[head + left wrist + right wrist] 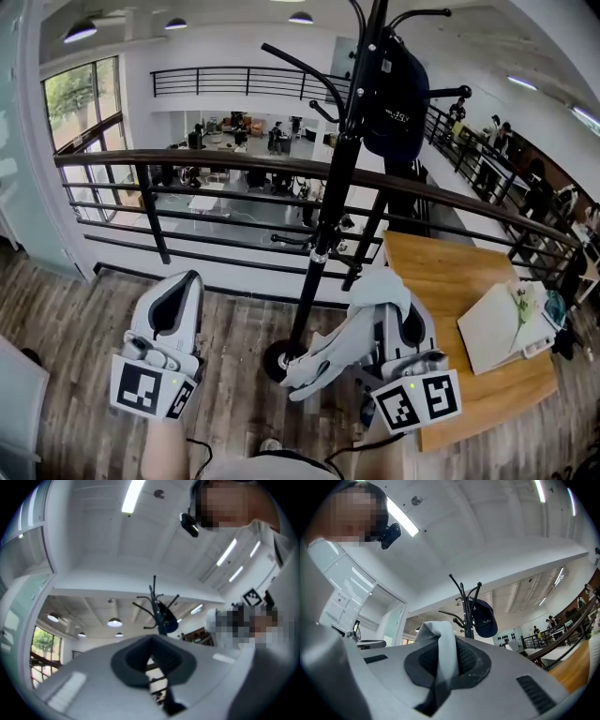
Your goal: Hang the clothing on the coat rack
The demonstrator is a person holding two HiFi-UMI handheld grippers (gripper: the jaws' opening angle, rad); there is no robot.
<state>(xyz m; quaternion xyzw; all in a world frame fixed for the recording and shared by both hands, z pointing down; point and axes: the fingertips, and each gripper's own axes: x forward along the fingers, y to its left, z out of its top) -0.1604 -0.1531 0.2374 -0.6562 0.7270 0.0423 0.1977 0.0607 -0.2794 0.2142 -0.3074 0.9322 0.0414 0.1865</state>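
A black coat rack [328, 216] stands straight ahead, in front of a railing, with a dark navy cap [398, 94] hung on an upper right hook. My right gripper [398, 292] is shut on a pale grey garment [323, 361], which droops left toward the rack's base. In the right gripper view the garment [440, 641] sticks up between the pads, with the rack [465, 606] and cap [483, 618] beyond. My left gripper [187, 281] is shut and holds nothing, left of the pole. The left gripper view shows the rack [157, 606] past the closed pads [133, 660].
A dark metal railing [234, 164] runs across behind the rack, with an open office floor below. A wooden table [441, 272] stands at the right, carrying a white book [497, 328]. The rack's round base [278, 361] rests on wood-plank floor between the grippers.
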